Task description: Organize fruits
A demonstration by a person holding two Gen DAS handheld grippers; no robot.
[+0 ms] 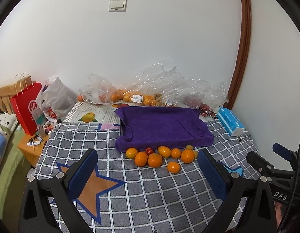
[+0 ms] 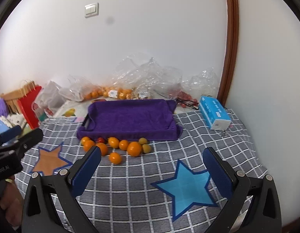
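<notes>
Several oranges (image 1: 155,160) (image 2: 134,148) lie in a loose row on the checked cloth, right in front of a tray lined with a purple towel (image 1: 163,125) (image 2: 130,116). Among them sit a small red fruit (image 1: 149,150) (image 2: 100,140) and two small yellow-green ones (image 2: 146,148). One orange (image 1: 173,167) (image 2: 115,157) rests apart, nearer to me. My left gripper (image 1: 148,163) hovers open above the cloth, short of the fruit, holding nothing. My right gripper (image 2: 152,160) is also open and empty, to the right of the pile. The tray is empty.
Clear plastic bags (image 1: 150,85) with more oranges lie against the back wall. A blue tissue pack (image 1: 230,120) (image 2: 215,112) sits right of the tray. A red paper bag (image 1: 26,106) and clutter stand at the left. Orange (image 1: 95,186) and blue (image 2: 186,188) stars mark the cloth.
</notes>
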